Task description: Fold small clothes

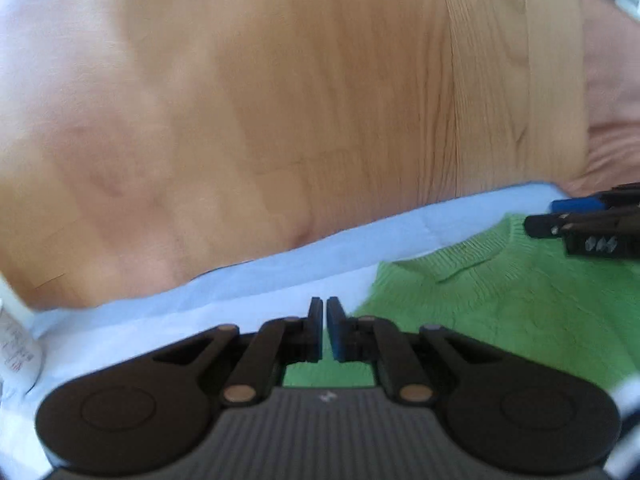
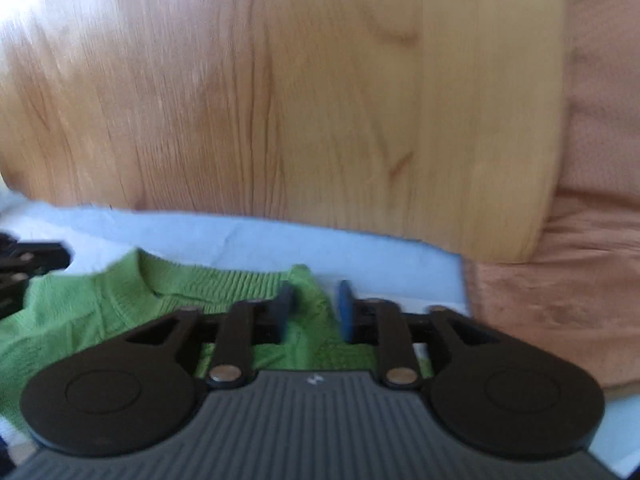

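A small green knit sweater (image 1: 500,292) lies on a light blue sheet (image 1: 280,276), its ribbed collar toward the far edge. My left gripper (image 1: 325,328) is shut, its fingers nearly touching, over the sweater's left edge; whether cloth is pinched I cannot tell. In the right wrist view the sweater (image 2: 120,304) lies below and to the left. My right gripper (image 2: 316,312) is open, its jaws standing on either side of a raised fold at the sweater's right shoulder. The right gripper also shows in the left wrist view (image 1: 584,224). The left gripper shows at the left edge (image 2: 24,268).
A wooden board (image 1: 320,100) rises just behind the sheet's far edge. Pink fabric (image 2: 560,280) lies to the right of the sheet. A white tube (image 1: 16,344) stands at the left edge of the sheet.
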Available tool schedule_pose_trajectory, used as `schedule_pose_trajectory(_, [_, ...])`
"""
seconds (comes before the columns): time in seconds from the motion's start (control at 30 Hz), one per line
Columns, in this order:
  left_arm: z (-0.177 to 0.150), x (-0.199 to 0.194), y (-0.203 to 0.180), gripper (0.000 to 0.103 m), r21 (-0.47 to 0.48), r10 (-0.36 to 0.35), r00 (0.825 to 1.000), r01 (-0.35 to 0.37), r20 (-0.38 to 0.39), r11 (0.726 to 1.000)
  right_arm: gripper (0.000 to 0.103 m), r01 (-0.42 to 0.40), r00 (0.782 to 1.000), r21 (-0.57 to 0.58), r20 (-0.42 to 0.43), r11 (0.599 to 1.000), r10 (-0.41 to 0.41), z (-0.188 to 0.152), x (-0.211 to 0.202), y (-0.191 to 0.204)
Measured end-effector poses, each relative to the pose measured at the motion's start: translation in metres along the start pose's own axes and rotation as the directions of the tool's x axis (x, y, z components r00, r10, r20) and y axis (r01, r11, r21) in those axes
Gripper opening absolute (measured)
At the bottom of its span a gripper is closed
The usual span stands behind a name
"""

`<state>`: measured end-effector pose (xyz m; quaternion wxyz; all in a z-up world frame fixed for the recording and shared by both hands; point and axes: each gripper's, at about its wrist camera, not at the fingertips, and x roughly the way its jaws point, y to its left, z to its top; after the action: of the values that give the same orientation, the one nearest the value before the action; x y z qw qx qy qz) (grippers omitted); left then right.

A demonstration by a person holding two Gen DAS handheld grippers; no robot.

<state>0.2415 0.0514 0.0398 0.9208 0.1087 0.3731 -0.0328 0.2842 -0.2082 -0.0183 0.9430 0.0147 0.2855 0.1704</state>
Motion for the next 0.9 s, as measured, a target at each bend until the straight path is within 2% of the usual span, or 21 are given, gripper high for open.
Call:
schedule_pose_trajectory(0.1, [-0.037,-0.062,0.039,0.01,-0.041,-0.066,0.997,0.068,0.045,0.997,0.048,-0.111,0.993,0.061,0.054,0.992,0.108,-0.011,-0.064,-0.012])
schedule_pose_trajectory(0.17, [-0.066,-0.097,0.065,0.026,-0.074,-0.118,0.992,0.121,0.049,0.99,0.048,-0.193,0.98,0.078,0.065,0.978,0.189,-0.028,-0.107,-0.018])
schedule_pose_trajectory(0.2, [-0.088,-0.117,0.076,0.048,-0.106,-0.142,0.989,0.146,0.04,0.984,0.049,-0.221,0.974,0.09,0.074,0.971,0.215,-0.041,-0.129,-0.021])
schedule_pose_trajectory(0.23, [-0.105,-0.133,0.086,0.062,-0.133,-0.169,0.985,0.173,0.039,0.976,0.05,-0.249,0.967,0.101,0.079,0.963,0.242,-0.057,-0.151,-0.025])
schedule_pose_trajectory(0.3, [-0.145,-0.164,0.098,0.071,-0.179,-0.23,0.971,0.237,0.057,0.955,0.056,-0.312,0.95,0.138,0.075,0.94,0.304,-0.09,-0.182,-0.039])
schedule_pose_trajectory(0.33, [-0.16,-0.174,0.103,0.082,-0.203,-0.252,0.965,0.26,0.066,0.944,0.056,-0.328,0.945,0.167,0.073,0.93,0.32,-0.106,-0.197,-0.046])
schedule_pose_trajectory(0.37, [-0.179,-0.185,0.105,0.089,-0.234,-0.286,0.955,0.298,0.083,0.926,0.057,-0.331,0.944,0.205,0.073,0.921,0.323,-0.125,-0.213,-0.05])
schedule_pose_trajectory(0.4, [-0.19,-0.196,0.105,0.1,-0.257,-0.319,0.943,0.334,0.099,0.907,0.058,-0.337,0.941,0.247,0.069,0.908,0.331,-0.144,-0.227,-0.055])
schedule_pose_trajectory(0.43, [-0.2,-0.205,0.105,0.103,-0.277,-0.342,0.931,0.363,0.125,0.889,0.058,-0.345,0.938,0.284,0.057,0.895,0.343,-0.161,-0.24,-0.056])
schedule_pose_trajectory(0.53, [-0.223,-0.213,0.101,0.103,-0.293,-0.383,0.902,0.427,0.197,0.856,0.059,-0.345,0.935,0.336,0.039,0.876,0.353,-0.208,-0.273,-0.053])
schedule_pose_trajectory(0.6, [-0.231,-0.21,0.094,0.103,-0.309,-0.421,0.884,0.466,0.204,0.829,0.064,-0.365,0.924,0.381,0.033,0.85,0.382,-0.229,-0.283,-0.055])
schedule_pose_trajectory(0.63, [-0.234,-0.205,0.088,0.103,-0.304,-0.435,0.879,0.477,0.197,0.825,0.066,-0.383,0.915,0.403,0.042,0.831,0.401,-0.238,-0.288,-0.053])
schedule_pose_trajectory(0.7, [-0.237,-0.198,0.071,0.102,-0.297,-0.432,0.885,0.464,0.172,0.834,0.075,-0.416,0.9,0.433,0.069,0.799,0.431,-0.25,-0.298,-0.05])
schedule_pose_trajectory(0.77, [-0.239,-0.194,0.056,0.09,-0.3,-0.453,0.879,0.477,0.149,0.826,0.08,-0.437,0.89,0.437,0.083,0.786,0.449,-0.259,-0.304,-0.045])
schedule_pose_trajectory(0.8, [-0.244,-0.2,0.04,0.075,-0.312,-0.459,0.877,0.479,0.14,0.821,0.081,-0.445,0.885,0.438,0.084,0.781,0.457,-0.262,-0.303,-0.04])
schedule_pose_trajectory(0.83, [-0.244,-0.202,0.029,0.052,-0.314,-0.464,0.876,0.48,0.13,0.819,0.081,-0.449,0.881,0.444,0.076,0.776,0.467,-0.265,-0.298,-0.034])
schedule_pose_trajectory(0.87, [-0.243,-0.203,0.025,0.041,-0.305,-0.468,0.876,0.479,0.113,0.823,0.08,-0.446,0.879,0.448,0.058,0.775,0.472,-0.267,-0.293,-0.029])
schedule_pose_trajectory(0.9, [-0.244,-0.207,0.018,0.024,-0.303,-0.464,0.88,0.472,0.102,0.828,0.068,-0.44,0.887,0.425,0.067,0.791,0.458,-0.265,-0.29,-0.023])
